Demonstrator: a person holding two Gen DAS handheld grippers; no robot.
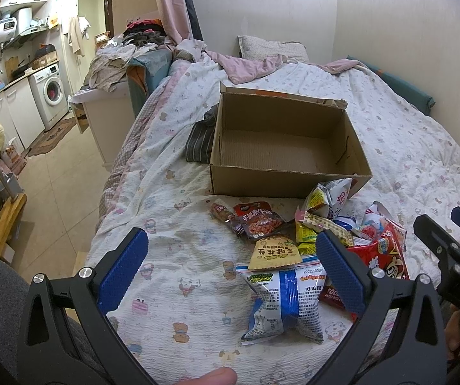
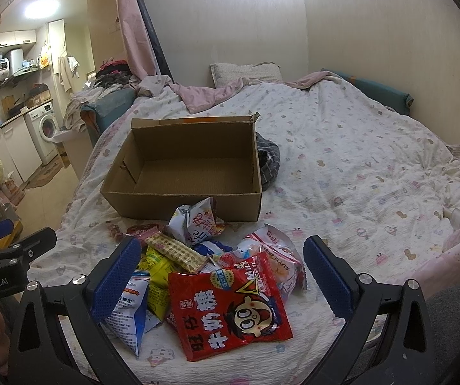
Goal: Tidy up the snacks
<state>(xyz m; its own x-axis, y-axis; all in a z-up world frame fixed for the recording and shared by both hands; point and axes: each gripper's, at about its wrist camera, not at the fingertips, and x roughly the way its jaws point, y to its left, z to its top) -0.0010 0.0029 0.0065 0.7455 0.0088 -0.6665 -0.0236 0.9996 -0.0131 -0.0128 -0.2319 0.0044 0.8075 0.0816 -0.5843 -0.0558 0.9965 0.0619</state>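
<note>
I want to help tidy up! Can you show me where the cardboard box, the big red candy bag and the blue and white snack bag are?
cardboard box (image 2: 182,205), right wrist view, front outer wall.
red candy bag (image 2: 230,308), right wrist view, middle of its printed front.
blue and white snack bag (image 1: 286,301), left wrist view, centre of the bag.

Small home studio: bed (image 2: 342,166) beside kitchenette with washing machine (image 1: 50,91).

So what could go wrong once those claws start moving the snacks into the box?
The snack packets lie overlapped in a heap, so a grab at the red bag may drag its neighbours along. The puffy blue and white bag could slip or crush between the left gripper fingers. The cardboard box sits on soft bedding, so it might shift if bumped.
</note>
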